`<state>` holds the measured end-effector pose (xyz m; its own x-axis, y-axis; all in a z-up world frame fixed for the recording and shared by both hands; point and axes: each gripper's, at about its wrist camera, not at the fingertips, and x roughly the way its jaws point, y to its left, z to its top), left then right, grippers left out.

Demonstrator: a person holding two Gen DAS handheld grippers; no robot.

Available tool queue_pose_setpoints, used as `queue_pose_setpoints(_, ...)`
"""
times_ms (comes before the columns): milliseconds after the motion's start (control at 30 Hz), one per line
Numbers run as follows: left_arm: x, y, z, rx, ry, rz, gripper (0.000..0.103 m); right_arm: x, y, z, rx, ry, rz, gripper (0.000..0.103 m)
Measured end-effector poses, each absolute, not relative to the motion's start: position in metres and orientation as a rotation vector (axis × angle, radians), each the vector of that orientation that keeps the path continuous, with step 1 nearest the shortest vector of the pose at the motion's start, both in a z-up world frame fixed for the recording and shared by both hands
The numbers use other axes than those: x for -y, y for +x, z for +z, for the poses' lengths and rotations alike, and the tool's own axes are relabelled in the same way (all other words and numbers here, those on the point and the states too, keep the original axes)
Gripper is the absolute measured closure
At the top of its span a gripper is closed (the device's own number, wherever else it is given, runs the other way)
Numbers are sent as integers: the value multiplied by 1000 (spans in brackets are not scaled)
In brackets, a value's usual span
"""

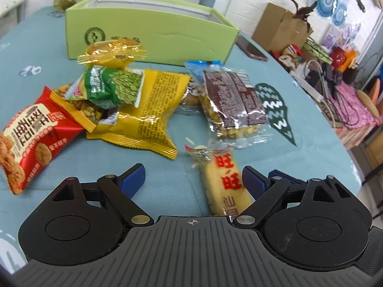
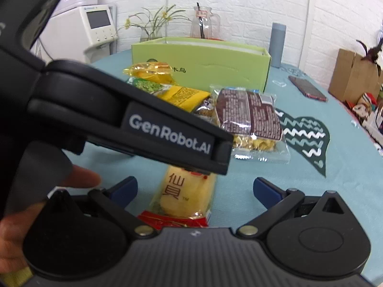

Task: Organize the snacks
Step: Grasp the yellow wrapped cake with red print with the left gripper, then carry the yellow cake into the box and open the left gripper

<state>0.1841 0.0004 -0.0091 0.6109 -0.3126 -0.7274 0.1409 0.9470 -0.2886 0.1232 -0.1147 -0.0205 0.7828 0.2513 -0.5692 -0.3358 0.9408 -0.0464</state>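
Left wrist view: my left gripper [image 1: 193, 179] is spread wide, its right fingertip [image 1: 253, 181] just beside the rice cracker pack [image 1: 226, 186] lying on the blue tablecloth [image 1: 167, 179]. My right gripper [image 2: 195, 190] is also apart, the same cracker pack [image 2: 184, 196] between its fingers, not clamped. Beyond lie a red cracker bag [image 1: 31, 134], a yellow bag [image 1: 153, 112], green pea packet [image 1: 112, 86] and brown-labelled bar [image 1: 233, 100], before the green box [image 1: 148, 35] toward the table's far edge.
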Motion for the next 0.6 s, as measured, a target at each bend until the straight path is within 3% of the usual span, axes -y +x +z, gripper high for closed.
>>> queue_pose_setpoints(167,-2,181,-10,-874,-217,-307,28,114,123,-21,-608,-160,373,3)
queue_pose_setpoints(200,-1,180,-10,-868,-207,-313,34,115,124,-24,-622,-152,389,15)
queue_pose_setpoints(233,1,178,-10,-861,-188,-328,53,118,123,-23,-609,-115,418,33)
queue_pose_setpoints(267,3,177,-9,-859,-183,-372,64,118,122,-21,-605,-114,415,43)
queue_pose_setpoints(300,3,179,-10,-884,-217,-432,86,118,122,-18,-611,-121,402,48)
queue_pose_setpoints(467,9,186,11,-873,-199,-412,93,131,133,3,-575,-66,437,50)
queue_pose_setpoints(600,9,210,63,-725,-175,-414,93,129,163,47,-429,-121,437,49)
